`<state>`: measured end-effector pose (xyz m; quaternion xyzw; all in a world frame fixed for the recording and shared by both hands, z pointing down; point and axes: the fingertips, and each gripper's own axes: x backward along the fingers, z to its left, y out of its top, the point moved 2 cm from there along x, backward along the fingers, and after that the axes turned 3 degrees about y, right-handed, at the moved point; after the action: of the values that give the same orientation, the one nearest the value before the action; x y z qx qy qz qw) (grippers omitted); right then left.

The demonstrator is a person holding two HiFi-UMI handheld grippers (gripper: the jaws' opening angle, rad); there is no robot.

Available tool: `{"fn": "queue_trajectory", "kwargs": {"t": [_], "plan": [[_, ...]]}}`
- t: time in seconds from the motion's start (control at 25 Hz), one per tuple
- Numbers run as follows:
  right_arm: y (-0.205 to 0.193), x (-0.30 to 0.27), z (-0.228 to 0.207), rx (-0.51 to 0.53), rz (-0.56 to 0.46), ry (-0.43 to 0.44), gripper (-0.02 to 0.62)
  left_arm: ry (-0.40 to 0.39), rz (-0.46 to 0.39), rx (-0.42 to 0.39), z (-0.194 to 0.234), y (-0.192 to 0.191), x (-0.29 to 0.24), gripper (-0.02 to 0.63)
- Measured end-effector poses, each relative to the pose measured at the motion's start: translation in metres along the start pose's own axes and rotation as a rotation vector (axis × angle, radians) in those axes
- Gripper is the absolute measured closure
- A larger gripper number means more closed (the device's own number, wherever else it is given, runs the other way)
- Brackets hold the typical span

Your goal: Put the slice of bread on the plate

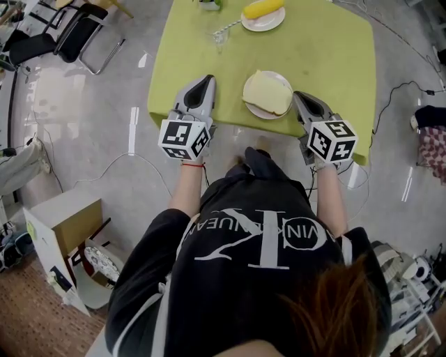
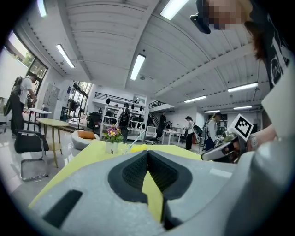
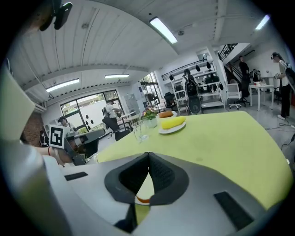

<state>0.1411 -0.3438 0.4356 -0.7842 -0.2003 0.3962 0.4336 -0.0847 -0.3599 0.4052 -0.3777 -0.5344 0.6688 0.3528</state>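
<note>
A pale slice of bread (image 1: pixel 268 92) lies on a white plate (image 1: pixel 252 109) close to the near edge of the yellow-green table (image 1: pixel 334 63). My left gripper (image 1: pixel 208 79) hovers over the table's near left corner, to the left of the plate, shut and holding nothing. In the left gripper view its jaws (image 2: pixel 148 152) meet at the tips with only tabletop beyond. My right gripper (image 1: pixel 297 95) sits just right of the plate, shut and holding nothing; the right gripper view (image 3: pixel 148 154) shows its tips together.
At the far end stand a second plate with a yellow food item (image 1: pixel 263 15), a glass (image 1: pixel 221 31) and a small flower pot (image 2: pixel 112 138). Chairs (image 1: pixel 77 35) stand on the floor at left, cables trail around, and a cardboard box (image 1: pixel 66 223) sits near my left.
</note>
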Motion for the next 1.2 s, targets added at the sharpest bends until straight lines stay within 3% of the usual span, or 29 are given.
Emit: {"fn": "queue_trajectory", "kwargs": {"t": [0.6, 1.2], "plan": [[0.055, 0.021, 0.009, 0.161, -0.236, -0.005, 0.595, 0.014, -0.073, -0.025, -0.001, 0.037, 0.0, 0.595], [0.084, 0.031, 0.009, 0.213, -0.342, -0.008, 0.595, 0.028, -0.139, -0.076, -0.001, 0.068, 0.0, 0.595]]}}
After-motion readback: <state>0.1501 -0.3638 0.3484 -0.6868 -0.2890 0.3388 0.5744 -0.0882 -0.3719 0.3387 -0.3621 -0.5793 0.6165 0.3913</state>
